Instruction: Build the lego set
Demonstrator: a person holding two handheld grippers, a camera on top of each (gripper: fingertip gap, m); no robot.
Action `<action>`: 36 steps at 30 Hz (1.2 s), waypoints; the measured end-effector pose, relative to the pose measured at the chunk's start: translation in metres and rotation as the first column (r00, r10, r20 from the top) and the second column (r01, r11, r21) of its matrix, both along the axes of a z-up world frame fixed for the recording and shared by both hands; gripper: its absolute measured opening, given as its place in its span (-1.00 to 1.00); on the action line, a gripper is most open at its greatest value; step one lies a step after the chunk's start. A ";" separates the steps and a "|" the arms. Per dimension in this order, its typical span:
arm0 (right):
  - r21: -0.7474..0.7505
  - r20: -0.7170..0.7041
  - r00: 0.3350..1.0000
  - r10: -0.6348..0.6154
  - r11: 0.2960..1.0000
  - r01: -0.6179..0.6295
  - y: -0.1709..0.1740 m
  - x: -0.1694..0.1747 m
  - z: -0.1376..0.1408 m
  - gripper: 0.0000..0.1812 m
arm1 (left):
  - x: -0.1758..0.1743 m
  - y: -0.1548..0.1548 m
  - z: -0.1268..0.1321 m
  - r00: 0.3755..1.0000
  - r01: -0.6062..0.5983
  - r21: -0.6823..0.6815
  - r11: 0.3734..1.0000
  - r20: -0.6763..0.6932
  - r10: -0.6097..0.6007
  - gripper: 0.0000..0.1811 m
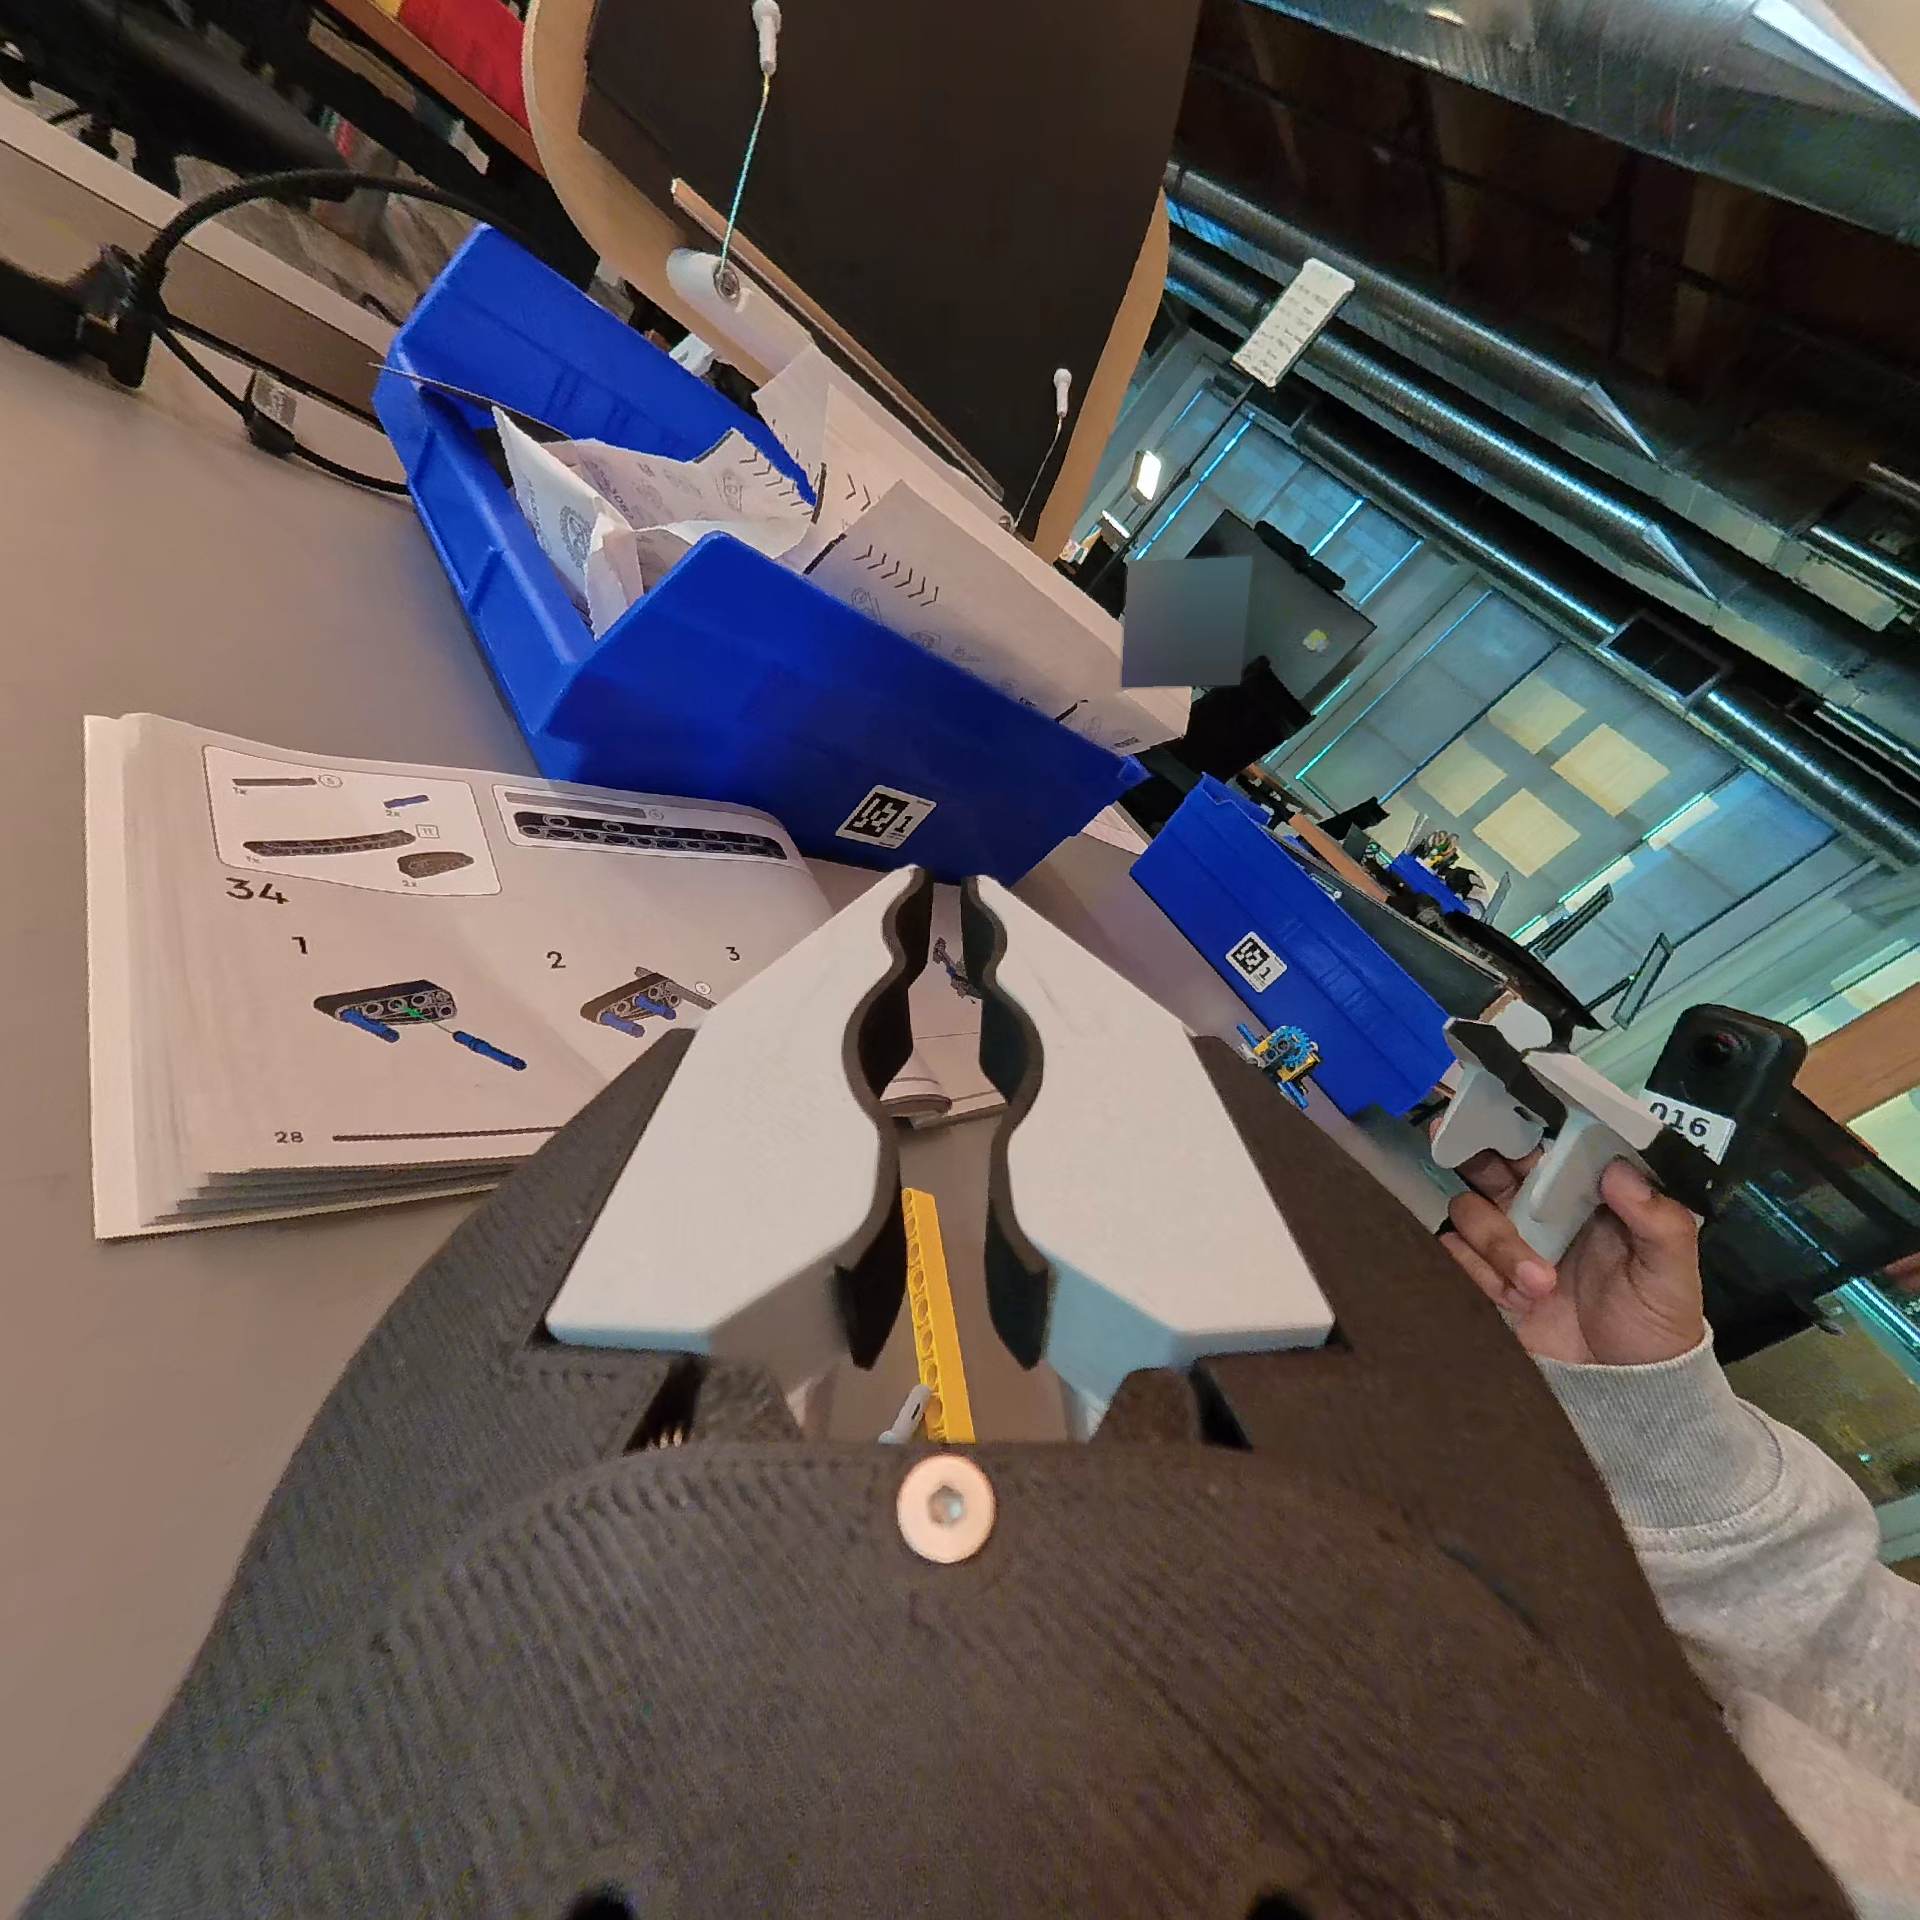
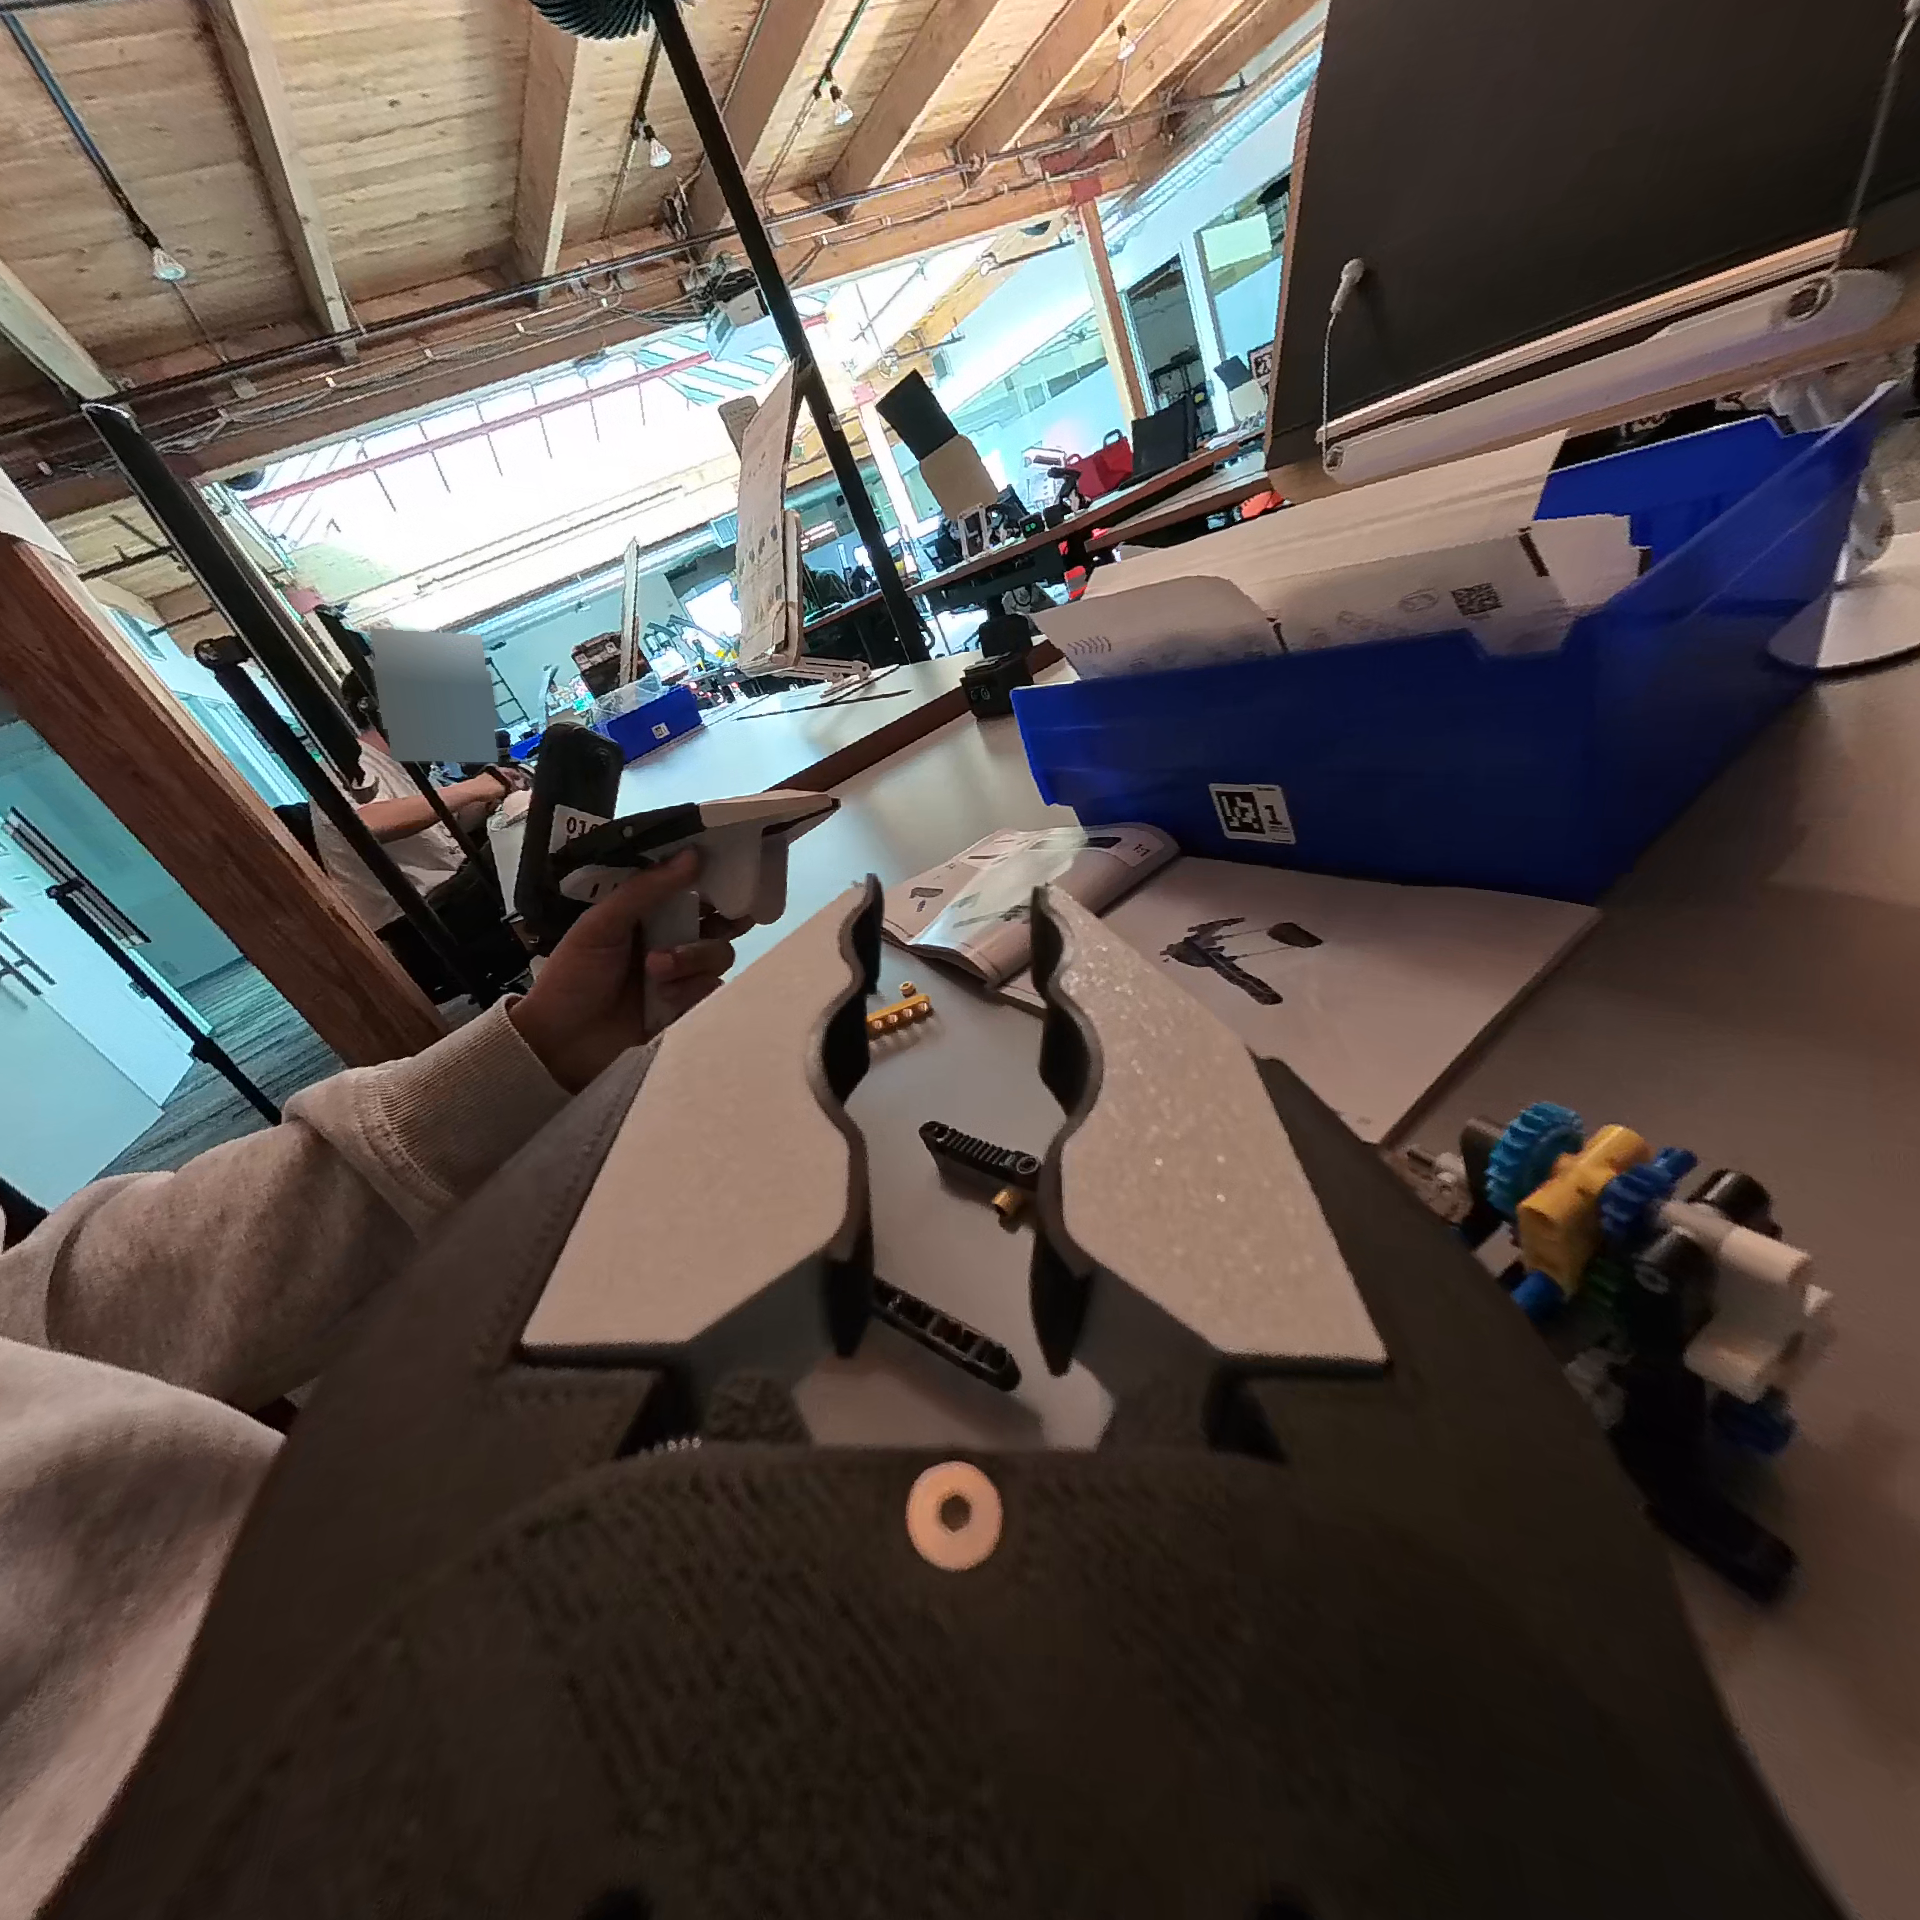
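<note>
Left gripper (image 1: 943, 899): your jaws stand slightly apart, empty; they hide most of the yellow beam (image 1: 935, 1314).
Right gripper (image 2: 956, 914): apart, empty; near black beam (image 2: 945, 1345) partly covered.

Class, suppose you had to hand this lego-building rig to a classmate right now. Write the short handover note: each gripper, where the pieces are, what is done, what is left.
Left gripper: open, holding nothing, raised over the table with a long yellow beam lying below it.
Right gripper: open, empty, above the loose pieces: a short yellow beam, a black toothed piece, a black beam.
Instruction booklet lies open on the table in front of the blue bin, which holds paper bags.
Done: a partly built geared assembly stands to the right.
Left: pick up the loose pieces and join them, following the booklet.
</note>
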State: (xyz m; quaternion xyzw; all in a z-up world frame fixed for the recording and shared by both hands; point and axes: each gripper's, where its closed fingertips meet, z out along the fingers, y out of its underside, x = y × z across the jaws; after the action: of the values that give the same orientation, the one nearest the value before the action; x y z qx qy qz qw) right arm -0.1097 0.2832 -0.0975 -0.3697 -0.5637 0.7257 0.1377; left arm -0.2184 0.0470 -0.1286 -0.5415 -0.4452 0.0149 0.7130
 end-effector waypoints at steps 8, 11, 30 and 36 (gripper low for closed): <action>-0.030 0.016 1.000 -0.010 0.999 0.010 0.008 -0.002 0.001 -0.69 | 0.005 -0.019 0.015 0.991 -0.112 0.012 0.994 -0.079 0.113 -1.00; -0.046 0.024 1.000 -0.003 0.999 0.005 0.009 -0.002 0.000 -0.68 | 0.006 -0.023 0.019 0.986 -0.139 0.017 0.990 -0.095 0.140 -1.00; 0.152 0.290 0.896 0.337 0.908 -0.390 -0.046 0.033 -0.050 -0.79 | 0.077 0.067 0.038 0.972 0.230 0.074 0.970 0.031 -0.232 -1.00; 0.312 0.305 0.897 0.320 0.856 -0.412 -0.056 0.035 -0.070 -0.70 | 0.135 0.105 -0.023 0.916 0.325 -0.124 0.937 0.288 -0.280 -0.87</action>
State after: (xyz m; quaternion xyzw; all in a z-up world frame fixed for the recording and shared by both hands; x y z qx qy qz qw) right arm -0.0746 0.2274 -0.1671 -0.3080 -0.7623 0.5692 -0.0068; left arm -0.0832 0.1516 -0.1515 -0.6595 -0.4445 -0.1310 0.5919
